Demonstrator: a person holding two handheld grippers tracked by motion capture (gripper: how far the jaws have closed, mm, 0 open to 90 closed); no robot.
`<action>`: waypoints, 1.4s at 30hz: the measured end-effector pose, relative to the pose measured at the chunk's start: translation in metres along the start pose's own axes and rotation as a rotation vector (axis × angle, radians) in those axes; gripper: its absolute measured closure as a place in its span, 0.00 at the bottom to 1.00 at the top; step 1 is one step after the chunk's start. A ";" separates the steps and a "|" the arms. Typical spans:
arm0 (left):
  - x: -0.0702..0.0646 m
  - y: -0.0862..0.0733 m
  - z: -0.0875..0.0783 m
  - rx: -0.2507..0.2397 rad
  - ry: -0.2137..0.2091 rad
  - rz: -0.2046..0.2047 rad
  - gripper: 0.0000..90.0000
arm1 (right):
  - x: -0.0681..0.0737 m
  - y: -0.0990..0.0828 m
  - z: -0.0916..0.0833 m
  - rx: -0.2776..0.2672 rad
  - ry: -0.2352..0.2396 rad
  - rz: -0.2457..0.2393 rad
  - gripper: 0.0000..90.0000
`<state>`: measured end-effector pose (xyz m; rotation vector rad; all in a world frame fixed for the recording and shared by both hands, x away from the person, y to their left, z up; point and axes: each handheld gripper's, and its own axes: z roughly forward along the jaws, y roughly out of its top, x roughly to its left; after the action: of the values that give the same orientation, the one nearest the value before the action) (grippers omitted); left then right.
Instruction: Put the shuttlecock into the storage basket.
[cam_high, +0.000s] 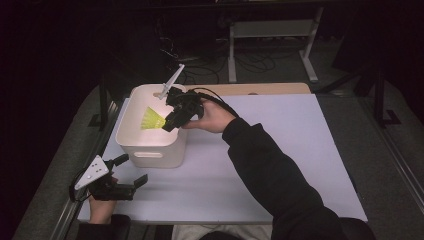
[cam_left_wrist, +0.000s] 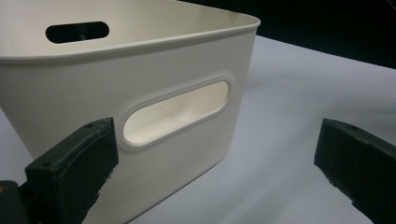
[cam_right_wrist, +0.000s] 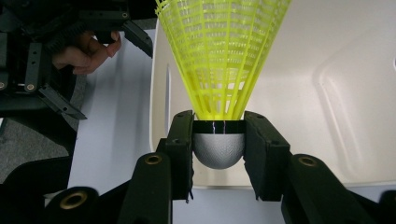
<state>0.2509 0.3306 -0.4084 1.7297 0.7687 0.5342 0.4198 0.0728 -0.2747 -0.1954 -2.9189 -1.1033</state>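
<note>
Black jaws of the right gripper (cam_right_wrist: 218, 154) are seen clamped on the grey rounded cork of a neon-yellow plastic shuttlecock (cam_right_wrist: 219, 70), its mesh skirt fanned out ahead of them over the open top of a cream rectangular plastic storage bin (cam_high: 150, 145) with oval handle slots. The step in hand is judged to be the placing of the shuttlecock into the bin; a further lowering past the rim and a parting of the jaws would be called for next. The left gripper (cam_high: 127, 172) is held just short of the bin's near wall, jaws wide apart, nothing between them. Much of the bin floor is masked by the skirt, and the room behind the white table (cam_high: 280, 165) is lost in darkness.
</note>
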 end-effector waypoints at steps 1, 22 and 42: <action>0.000 0.000 0.000 0.000 0.000 0.000 0.00 | 0.000 0.000 0.000 0.000 0.000 0.000 0.70; 0.000 0.000 0.000 -0.001 -0.002 0.000 0.00 | -0.009 -0.003 0.022 0.031 0.015 0.018 0.70; 0.000 0.000 -0.001 -0.003 -0.003 -0.001 0.00 | -0.014 -0.005 0.040 0.048 0.025 0.031 0.70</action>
<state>0.2506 0.3314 -0.4085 1.7264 0.7667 0.5317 0.4343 0.0943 -0.3090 -0.2240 -2.9064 -1.0226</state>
